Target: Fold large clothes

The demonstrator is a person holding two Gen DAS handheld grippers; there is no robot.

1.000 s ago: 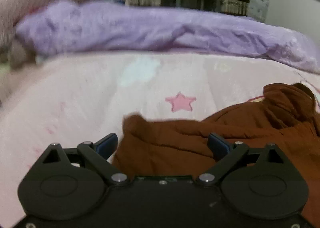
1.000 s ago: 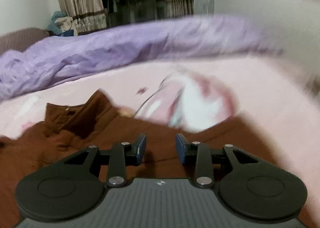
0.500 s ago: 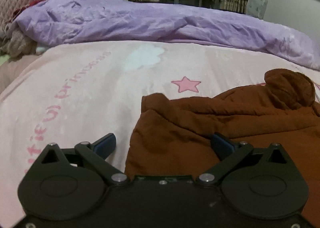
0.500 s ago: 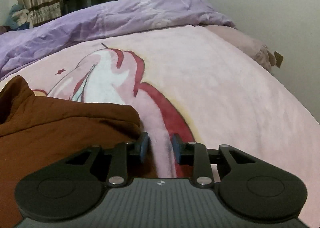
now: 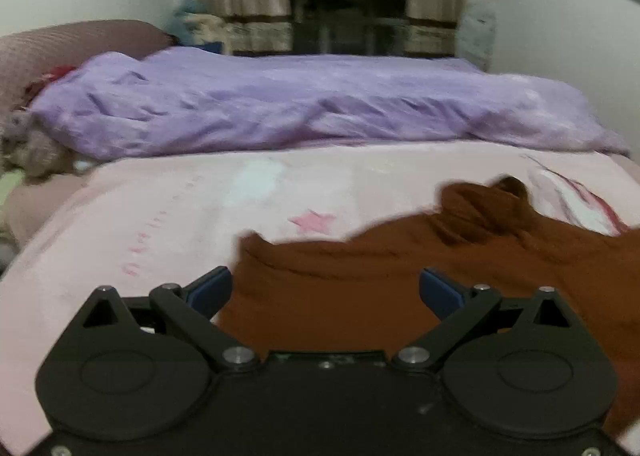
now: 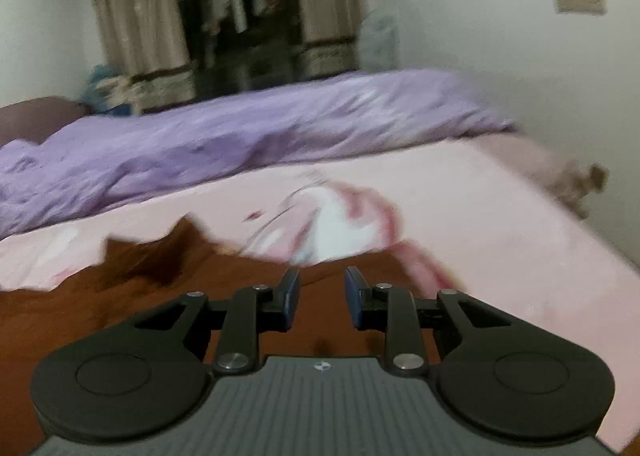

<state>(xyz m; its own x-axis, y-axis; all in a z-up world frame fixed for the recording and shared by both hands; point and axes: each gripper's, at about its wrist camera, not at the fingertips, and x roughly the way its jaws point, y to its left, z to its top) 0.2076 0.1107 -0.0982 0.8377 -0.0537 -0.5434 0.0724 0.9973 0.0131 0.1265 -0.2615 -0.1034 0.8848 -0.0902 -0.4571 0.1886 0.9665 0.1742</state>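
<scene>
While both hand-held grippers hover above it, a brown hooded garment lies spread on the bed.
Going left to right, the left hand-held gripper has its jaws spread wide and released, nothing clamped, with the garment's left edge and rust-brown body seen just beyond and beneath its blue-padded fingers; the crumpled hood sits farther off to its right. In the right wrist view the same garment fills the lower left, soft and wrinkled, and the right hand-held gripper has just been narrowing its jaws to a small gap, nothing pressed between them. Underneath is a pale pink blanket with a star and cartoon print, and behind it a rumpled lilac duvet.
</scene>
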